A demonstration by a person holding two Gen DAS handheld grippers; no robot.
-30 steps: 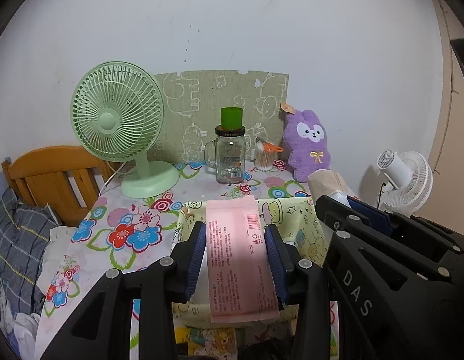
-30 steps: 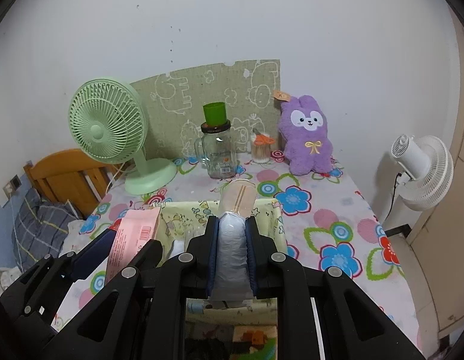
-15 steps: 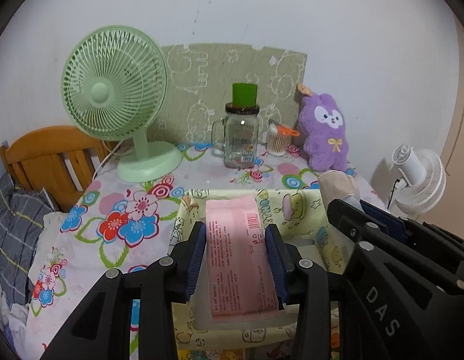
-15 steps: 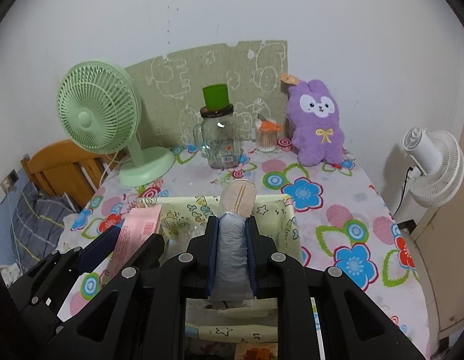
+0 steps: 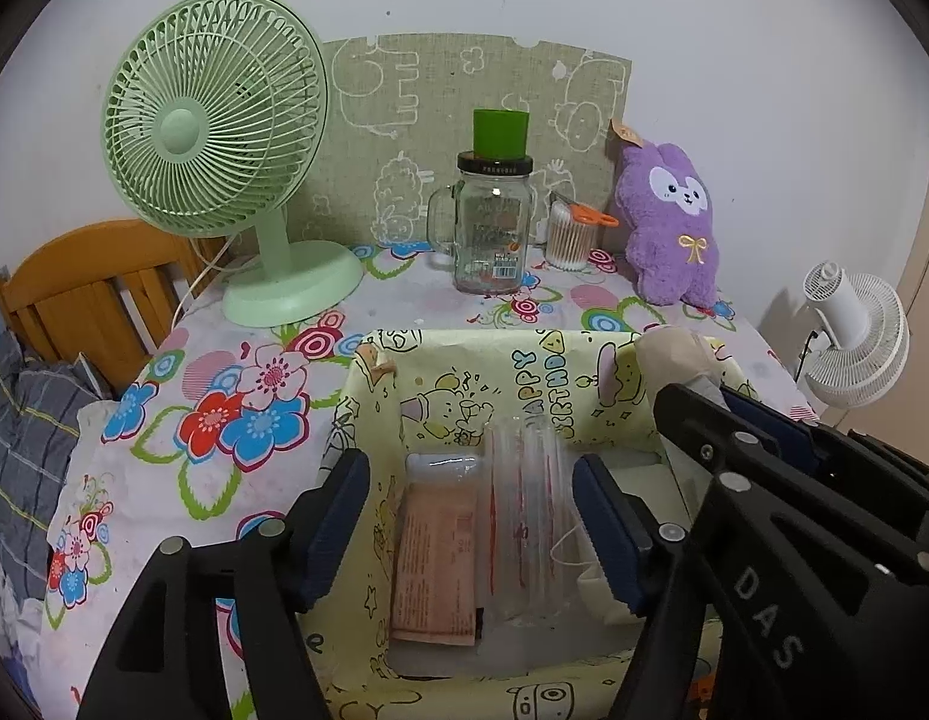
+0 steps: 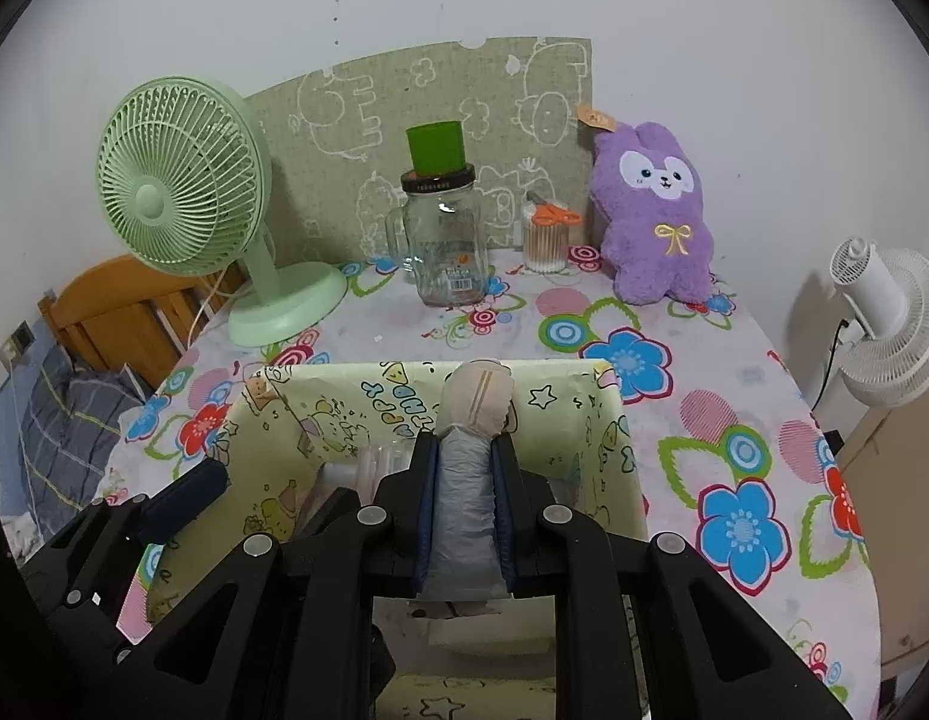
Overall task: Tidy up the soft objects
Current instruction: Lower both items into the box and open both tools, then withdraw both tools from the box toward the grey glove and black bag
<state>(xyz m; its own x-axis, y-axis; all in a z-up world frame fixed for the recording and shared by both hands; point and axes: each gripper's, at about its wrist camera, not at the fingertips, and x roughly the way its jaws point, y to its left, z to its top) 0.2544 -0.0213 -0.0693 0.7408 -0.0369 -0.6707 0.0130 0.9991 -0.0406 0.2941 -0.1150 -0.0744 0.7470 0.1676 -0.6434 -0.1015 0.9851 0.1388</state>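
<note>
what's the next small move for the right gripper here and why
Probably lower the right gripper a little into the yellow storage box and then open it. Its fingers are shut on the rolled soft bundle, which hangs over the box's open top. The left gripper is open above the pink packet, which lies on the box floor, so the bundle looks like the next item to go in.

Two handheld grippers, side by side

The left gripper (image 5: 472, 525) stood with its jaws spread wide and nothing between its pads. The right gripper (image 6: 463, 501), close on its right, had its jaws clamped against a grey-and-beige soft bundle (image 6: 467, 480), fingers pointing forward and slightly down.
</note>
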